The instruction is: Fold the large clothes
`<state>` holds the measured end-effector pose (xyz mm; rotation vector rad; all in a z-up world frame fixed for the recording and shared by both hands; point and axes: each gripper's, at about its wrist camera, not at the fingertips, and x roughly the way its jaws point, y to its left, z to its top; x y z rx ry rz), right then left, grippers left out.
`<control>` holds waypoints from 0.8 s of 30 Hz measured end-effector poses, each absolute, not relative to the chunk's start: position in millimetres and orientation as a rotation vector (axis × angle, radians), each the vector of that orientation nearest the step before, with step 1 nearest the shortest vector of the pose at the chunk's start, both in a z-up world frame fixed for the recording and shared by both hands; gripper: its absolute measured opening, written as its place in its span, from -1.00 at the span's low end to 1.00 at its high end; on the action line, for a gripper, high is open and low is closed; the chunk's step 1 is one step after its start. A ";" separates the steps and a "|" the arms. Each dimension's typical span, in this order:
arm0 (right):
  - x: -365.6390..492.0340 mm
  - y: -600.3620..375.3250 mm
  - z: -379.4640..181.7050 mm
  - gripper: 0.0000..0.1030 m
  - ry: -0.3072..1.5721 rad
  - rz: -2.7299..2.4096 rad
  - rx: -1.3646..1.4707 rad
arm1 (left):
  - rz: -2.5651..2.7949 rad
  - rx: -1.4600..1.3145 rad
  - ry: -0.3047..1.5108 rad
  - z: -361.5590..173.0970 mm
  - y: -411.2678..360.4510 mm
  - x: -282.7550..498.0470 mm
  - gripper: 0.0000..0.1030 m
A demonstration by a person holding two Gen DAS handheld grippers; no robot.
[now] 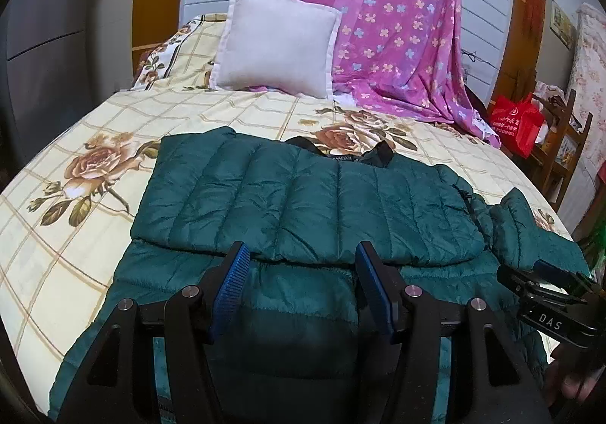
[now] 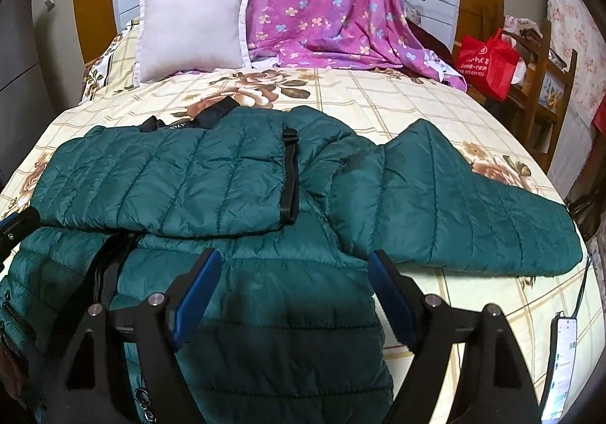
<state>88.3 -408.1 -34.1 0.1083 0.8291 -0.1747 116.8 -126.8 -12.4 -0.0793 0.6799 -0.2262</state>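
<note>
A dark green quilted puffer jacket (image 1: 303, 204) lies flat on the bed, with its left sleeve folded across the chest. It also shows in the right wrist view (image 2: 212, 178), where the other sleeve (image 2: 454, 204) lies spread out to the right. My left gripper (image 1: 301, 253) is open and empty, above the jacket's lower part at the edge of the folded sleeve. My right gripper (image 2: 293, 259) is open and empty over the jacket's right side, near the armpit. The right gripper also shows at the right edge of the left wrist view (image 1: 549, 280).
The bed (image 1: 75, 197) has a cream floral checked sheet. A white pillow (image 1: 276, 45) and a purple floral cloth (image 1: 378, 26) stand at the headboard. A red bag (image 2: 488, 60) sits on a wooden shelf to the right. A phone (image 2: 564, 359) lies at the bed's right edge.
</note>
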 end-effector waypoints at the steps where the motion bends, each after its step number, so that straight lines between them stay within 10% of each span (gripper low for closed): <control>1: 88.4 -408.5 -34.1 0.61 0.829 -0.176 0.109 | -0.227 -0.079 0.681 -12.6 -126.7 117.0 -0.22; 24: 85.9 -426.2 -35.8 0.61 0.825 -0.208 0.130 | -0.240 -0.084 0.669 -9.1 -124.1 124.8 -0.22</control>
